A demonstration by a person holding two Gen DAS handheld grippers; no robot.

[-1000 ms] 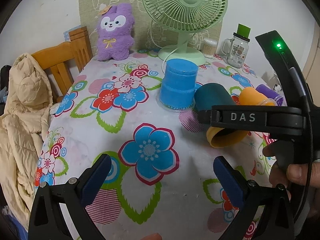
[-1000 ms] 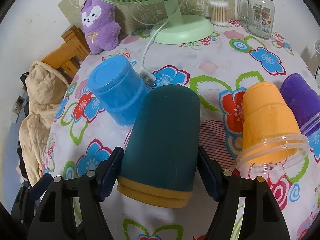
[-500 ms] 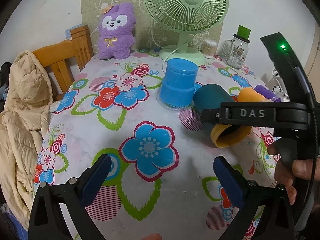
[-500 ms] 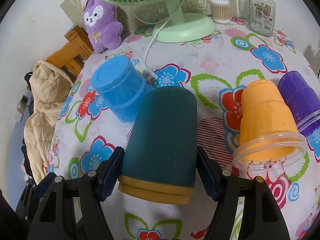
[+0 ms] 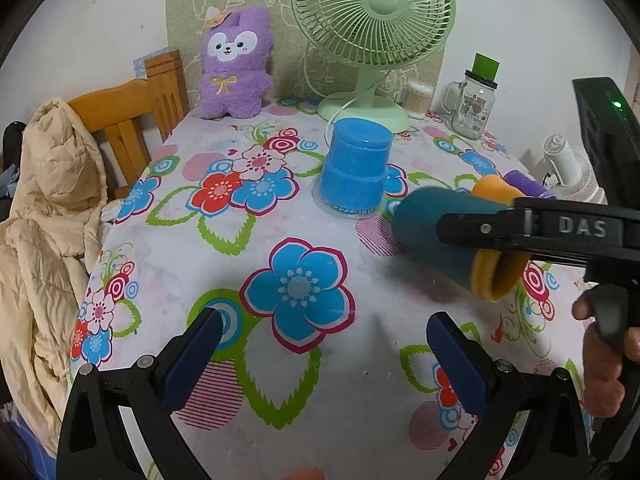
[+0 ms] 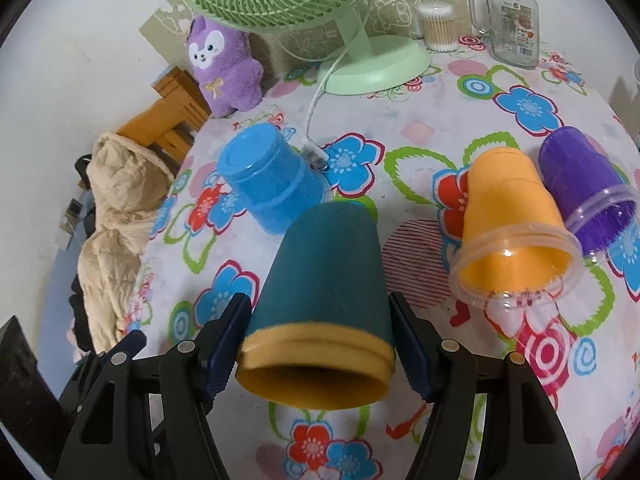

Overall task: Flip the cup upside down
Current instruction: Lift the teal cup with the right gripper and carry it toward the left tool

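My right gripper point(image 6: 318, 334) is shut on a dark teal cup point(image 6: 326, 272) with an orange rim. It holds the cup lifted off the floral tablecloth, tilted, with the mouth towards the camera. In the left wrist view the teal cup point(image 5: 432, 236) hangs on its side at the right, held by the right gripper point(image 5: 488, 236). My left gripper point(image 5: 320, 356) is open and empty over the table's near part.
A blue cup point(image 5: 356, 168) stands upside down mid-table. An orange cup point(image 6: 508, 216) and a purple cup point(image 6: 580, 184) lie on their sides at the right. A green fan point(image 5: 372, 32), a plush toy point(image 5: 234, 64), a glass jar point(image 5: 474, 104) stand at the back. A chair with a jacket point(image 5: 48, 208) is at left.
The right gripper has raised the teal cup off the table and tipped its mouth up towards the camera. The left gripper has stayed put.
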